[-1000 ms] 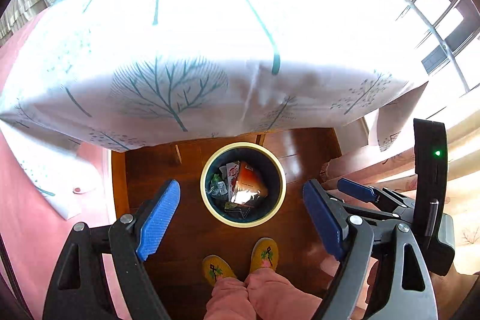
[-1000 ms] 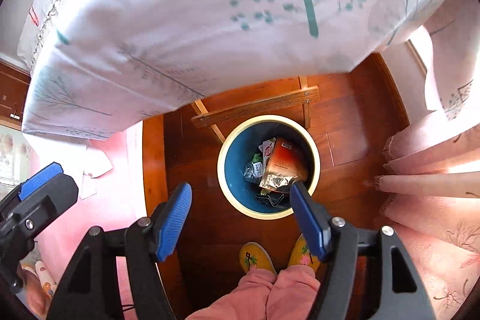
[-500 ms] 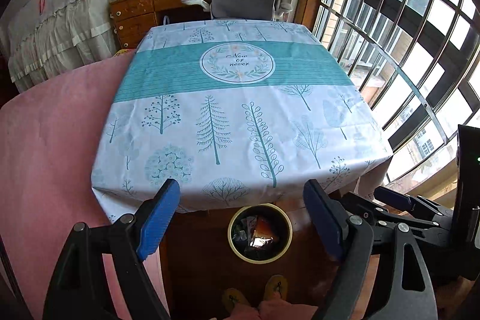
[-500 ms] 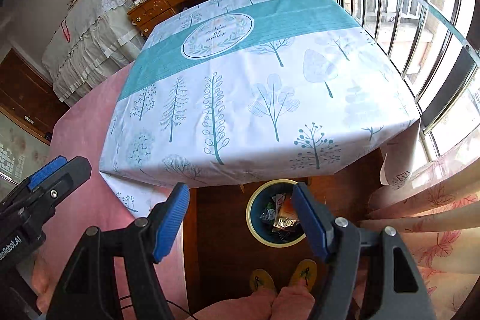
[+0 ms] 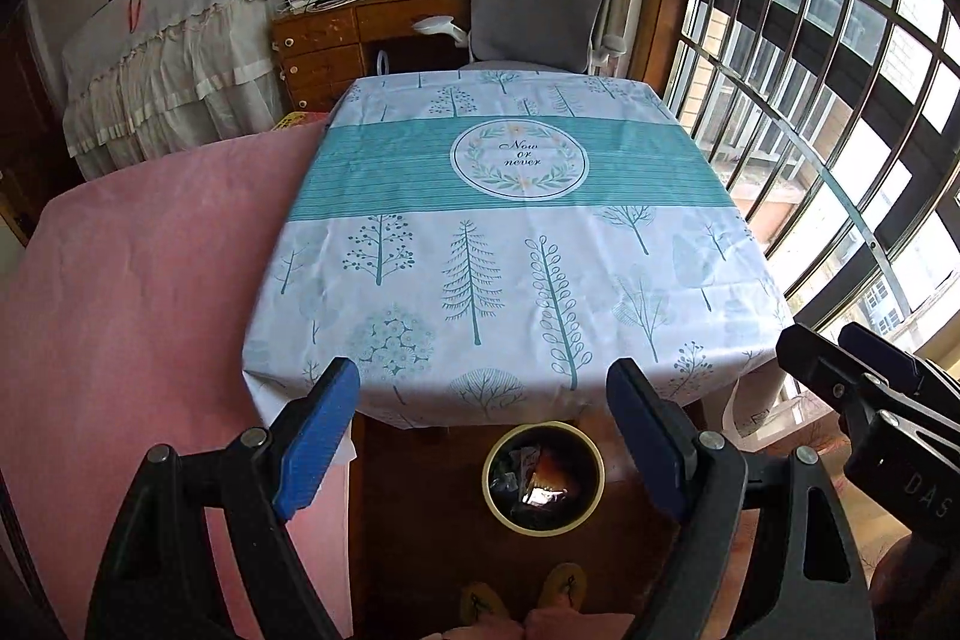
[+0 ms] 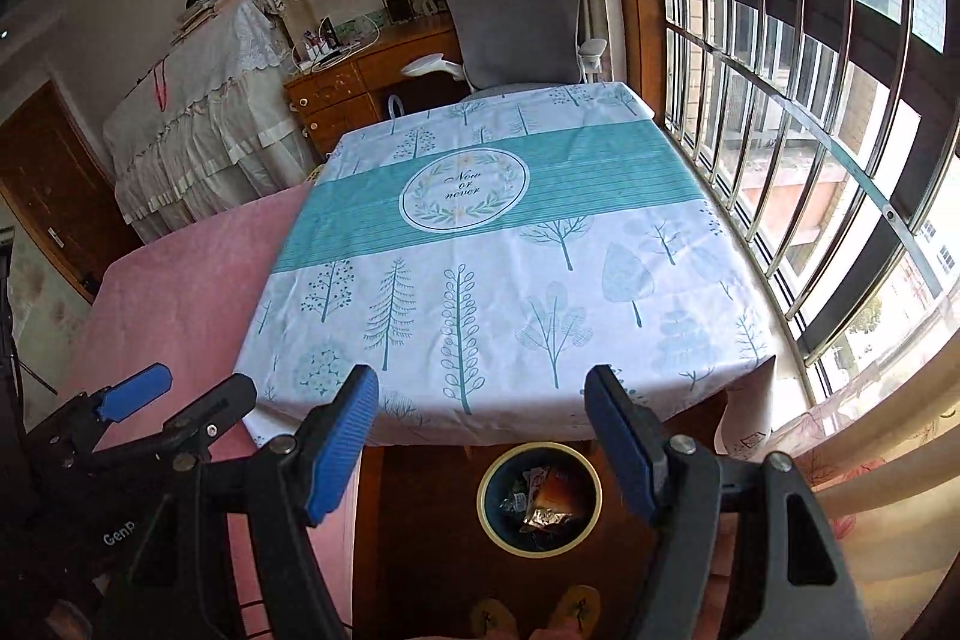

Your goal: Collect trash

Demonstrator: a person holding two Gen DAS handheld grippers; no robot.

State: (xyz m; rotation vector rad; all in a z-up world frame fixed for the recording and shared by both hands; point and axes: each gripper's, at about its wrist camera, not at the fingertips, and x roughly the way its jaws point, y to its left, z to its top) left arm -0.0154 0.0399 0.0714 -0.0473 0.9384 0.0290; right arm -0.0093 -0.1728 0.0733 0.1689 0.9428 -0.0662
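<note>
We read the task as near done: the bin (image 5: 543,478) on the floor just below the near edge of the bench (image 5: 510,244) already holds wrappers (image 6: 543,502), and we see no trash on the tree-print cloth. Left gripper (image 5: 483,436) and right gripper (image 6: 483,445) both have jaws spread with nothing between them. What is left looks like a final check for stray bits, if any. Around: pink sheet (image 5: 144,292) along the bench's left edge, grey chair (image 5: 537,4) past the far edge, barred window (image 6: 810,100) on the right, the person's slippers (image 6: 534,610) by the bin. Nothing blocks the bin.
</note>
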